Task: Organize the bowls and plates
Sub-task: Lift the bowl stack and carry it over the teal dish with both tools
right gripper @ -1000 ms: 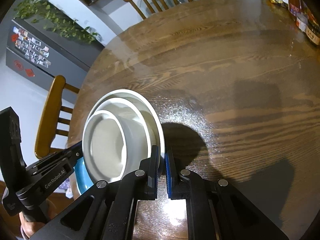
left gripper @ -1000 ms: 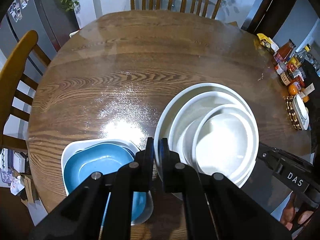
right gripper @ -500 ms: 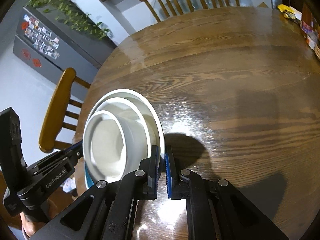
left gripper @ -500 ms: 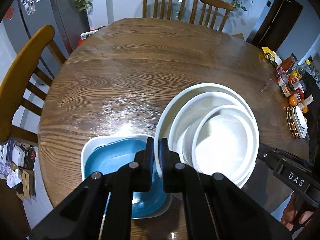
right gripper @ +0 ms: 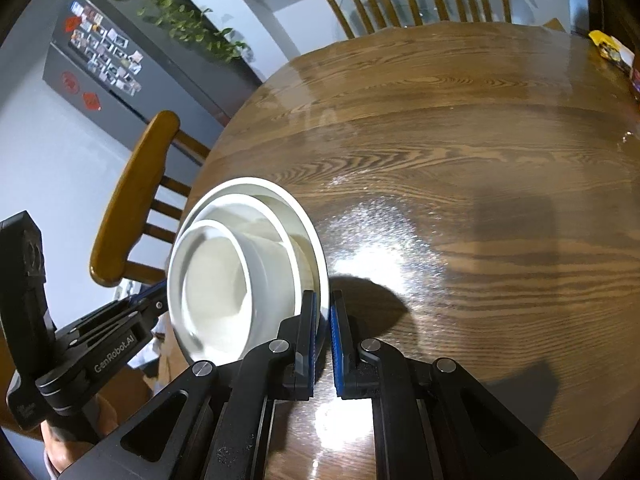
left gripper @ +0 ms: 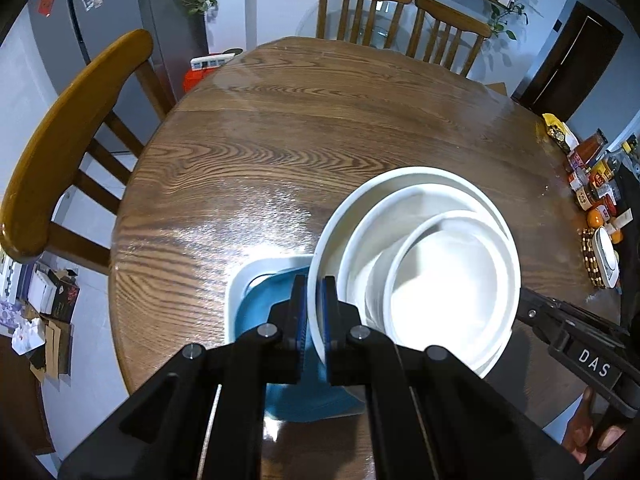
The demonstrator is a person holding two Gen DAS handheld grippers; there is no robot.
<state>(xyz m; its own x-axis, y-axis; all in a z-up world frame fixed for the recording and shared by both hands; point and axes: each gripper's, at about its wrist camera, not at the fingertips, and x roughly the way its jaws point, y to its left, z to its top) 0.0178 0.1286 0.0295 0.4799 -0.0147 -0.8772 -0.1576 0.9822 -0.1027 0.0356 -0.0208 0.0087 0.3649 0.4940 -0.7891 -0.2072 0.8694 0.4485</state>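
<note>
A large white plate (left gripper: 400,178) carries two nested white bowls, the wider one (left gripper: 404,208) holding the smaller one (left gripper: 448,280). The stack hangs above the round wooden table (left gripper: 280,140). My left gripper (left gripper: 316,312) is shut on the plate's near-left rim. In the right wrist view my right gripper (right gripper: 325,316) is shut on the opposite rim of the same plate (right gripper: 256,184). Under the stack's left side a blue square dish (left gripper: 260,312) lies inside a white square dish (left gripper: 248,276), partly hidden by the plate.
Wooden chairs stand at the table's left (left gripper: 68,128) and far side (left gripper: 360,4). Jars, packets and a trivet (left gripper: 592,196) crowd the table's right edge. A grey fridge (right gripper: 104,68) stands behind the left chair. A hand (left gripper: 592,436) holds the right gripper.
Both grippers have carried the plate stack leftward across the table and a little higher. The blue dish now lies partly under the plate instead of beside it.
</note>
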